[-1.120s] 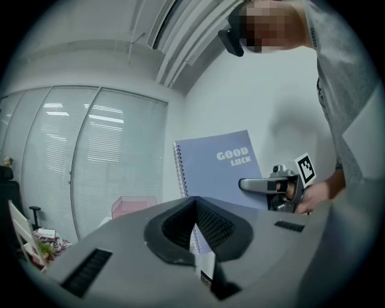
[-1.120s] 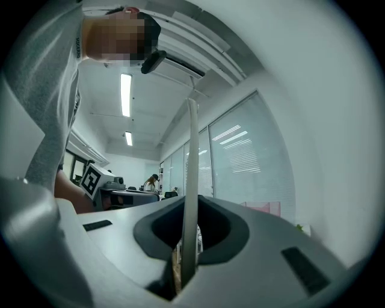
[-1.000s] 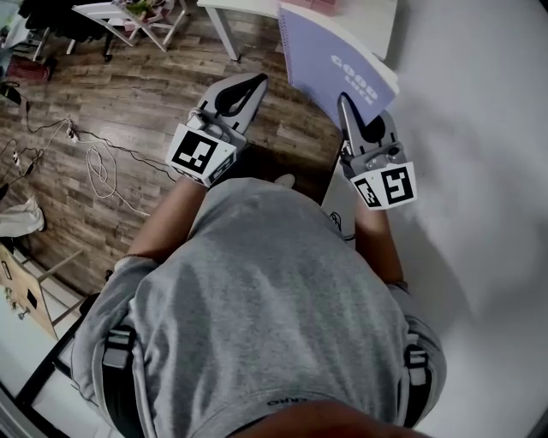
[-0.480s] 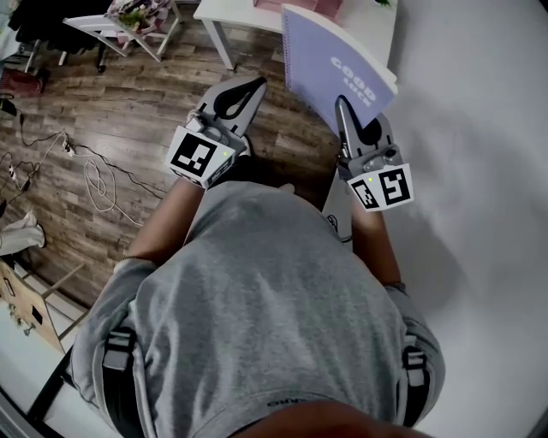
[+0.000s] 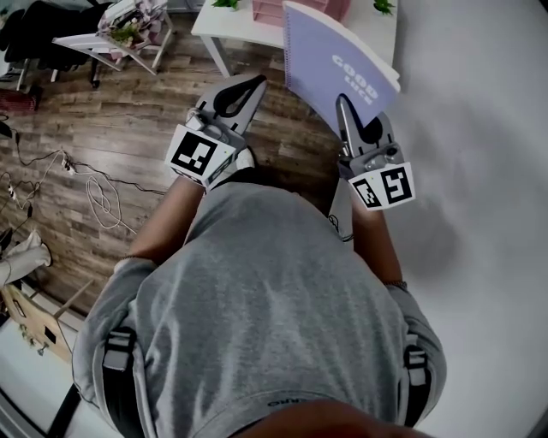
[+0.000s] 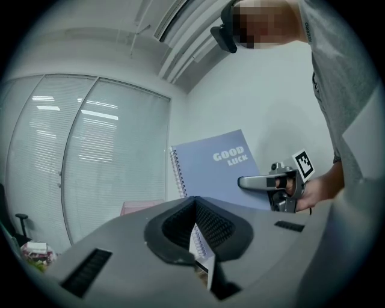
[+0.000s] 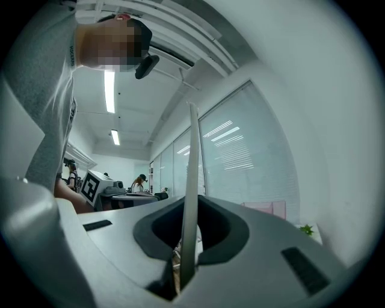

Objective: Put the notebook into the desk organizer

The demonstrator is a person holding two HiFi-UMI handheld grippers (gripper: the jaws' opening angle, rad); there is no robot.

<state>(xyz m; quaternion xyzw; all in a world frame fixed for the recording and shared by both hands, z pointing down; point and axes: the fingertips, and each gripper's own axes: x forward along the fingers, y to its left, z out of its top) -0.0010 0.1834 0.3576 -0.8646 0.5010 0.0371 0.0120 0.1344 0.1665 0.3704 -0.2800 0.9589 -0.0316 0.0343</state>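
The pink plastic desk organizer [image 5: 274, 10] on the white table [image 5: 244, 27] has come closer, so the drop is near. The right gripper [image 5: 343, 103] stays clamped on the purple spiral notebook [image 5: 342, 64]. The left gripper [image 5: 255, 83] has its jaws together.

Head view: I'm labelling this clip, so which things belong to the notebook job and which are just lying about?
Job: notebook, right gripper shut on it, pink organizer on white table.
Lying about: floor cables, small plants, cluttered rack.
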